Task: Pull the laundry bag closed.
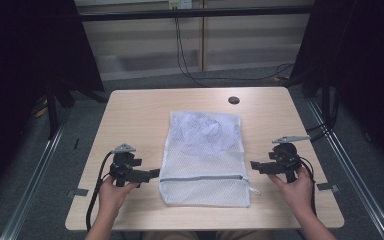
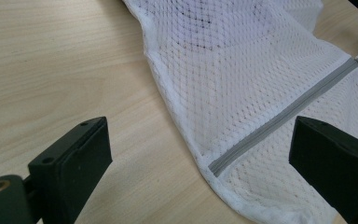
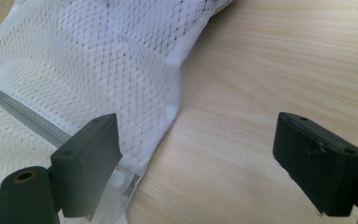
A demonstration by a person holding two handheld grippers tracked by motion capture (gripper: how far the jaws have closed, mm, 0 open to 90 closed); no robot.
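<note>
Mesh laundry bag (image 1: 204, 157), white netting with a grey zipper (image 1: 201, 177) across it, lies flat on the pale wood tabletop (image 1: 135, 115) between both claws. Left claw (image 1: 154, 173) and right claw (image 1: 254, 165) flank its sides, jaws spread wide, gripping nothing.

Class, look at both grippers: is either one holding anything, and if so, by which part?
Nothing is held. The left gripper and right gripper are both open, one at each side of the white mesh bag, which lies flat on the table.
</note>
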